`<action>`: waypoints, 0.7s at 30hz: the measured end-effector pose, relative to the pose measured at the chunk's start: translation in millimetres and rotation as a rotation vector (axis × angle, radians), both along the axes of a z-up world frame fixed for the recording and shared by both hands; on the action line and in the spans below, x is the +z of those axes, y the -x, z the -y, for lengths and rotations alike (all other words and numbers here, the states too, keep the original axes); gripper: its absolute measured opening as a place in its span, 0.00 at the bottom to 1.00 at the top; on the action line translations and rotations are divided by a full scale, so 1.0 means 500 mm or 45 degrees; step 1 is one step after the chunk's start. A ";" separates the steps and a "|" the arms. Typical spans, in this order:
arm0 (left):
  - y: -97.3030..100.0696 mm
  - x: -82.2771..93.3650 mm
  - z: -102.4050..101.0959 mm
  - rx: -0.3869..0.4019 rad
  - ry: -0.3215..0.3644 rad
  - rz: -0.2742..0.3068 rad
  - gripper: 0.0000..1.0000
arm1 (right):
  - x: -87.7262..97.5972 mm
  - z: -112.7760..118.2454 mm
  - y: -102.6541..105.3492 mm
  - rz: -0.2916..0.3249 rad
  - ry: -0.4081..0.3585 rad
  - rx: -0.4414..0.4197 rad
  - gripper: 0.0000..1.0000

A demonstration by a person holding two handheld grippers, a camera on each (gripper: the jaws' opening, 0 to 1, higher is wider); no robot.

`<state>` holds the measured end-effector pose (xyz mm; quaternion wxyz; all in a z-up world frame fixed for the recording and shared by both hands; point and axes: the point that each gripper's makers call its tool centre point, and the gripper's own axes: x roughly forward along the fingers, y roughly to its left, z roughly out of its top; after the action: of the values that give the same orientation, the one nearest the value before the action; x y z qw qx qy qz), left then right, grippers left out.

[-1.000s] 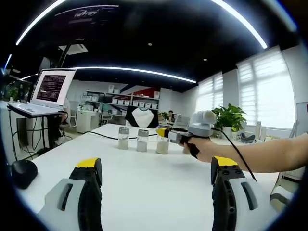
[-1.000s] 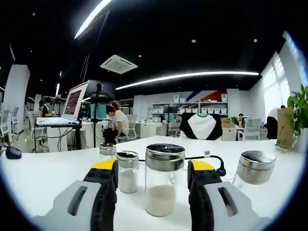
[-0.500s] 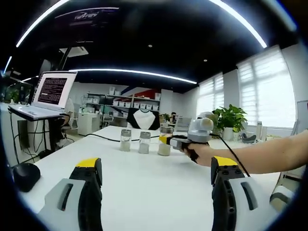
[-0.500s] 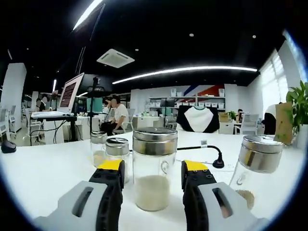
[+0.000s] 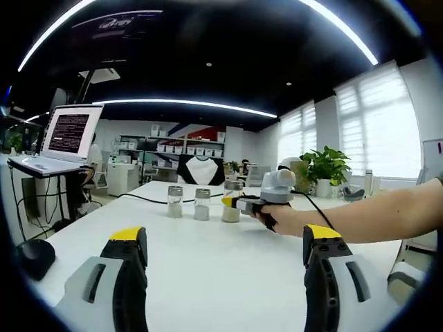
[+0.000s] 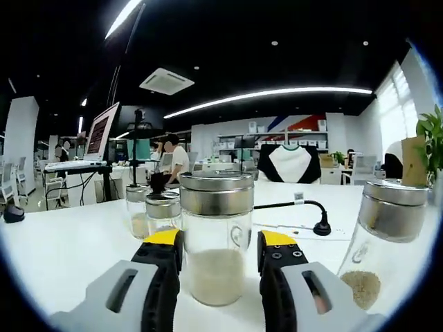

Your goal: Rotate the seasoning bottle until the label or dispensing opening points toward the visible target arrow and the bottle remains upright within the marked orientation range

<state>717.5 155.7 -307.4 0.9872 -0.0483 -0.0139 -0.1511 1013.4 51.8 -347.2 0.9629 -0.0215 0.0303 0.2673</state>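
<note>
Closing right tool (image 6: 216, 243) around upright seasoning bottle (image 6: 216, 238); jaws flank glass, contact uncertain. Left tool (image 5: 223, 242) open, empty. Next: grip, then twist.

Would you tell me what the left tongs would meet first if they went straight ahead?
Probably nothing soon: the left tongs point over bare white table; the seasoning bottles stand farther on, depth unclear.

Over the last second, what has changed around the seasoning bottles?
The right gripper has pushed forward until its jaws flank the nearest seasoning bottle; whether they touch the glass is unclear. The left gripper hangs back, jaws wide apart. All four bottles stand upright where they were on the white table.
</note>
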 end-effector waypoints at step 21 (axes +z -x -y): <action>-0.009 0.005 -0.016 0.025 0.004 0.013 0.97 | -0.003 -0.016 0.016 -0.006 0.009 0.066 0.38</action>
<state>722.1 163.7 -304.9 0.9885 -0.0489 -0.0198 -0.1417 1005.3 59.8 -348.7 0.9554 -0.0250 0.0331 0.2922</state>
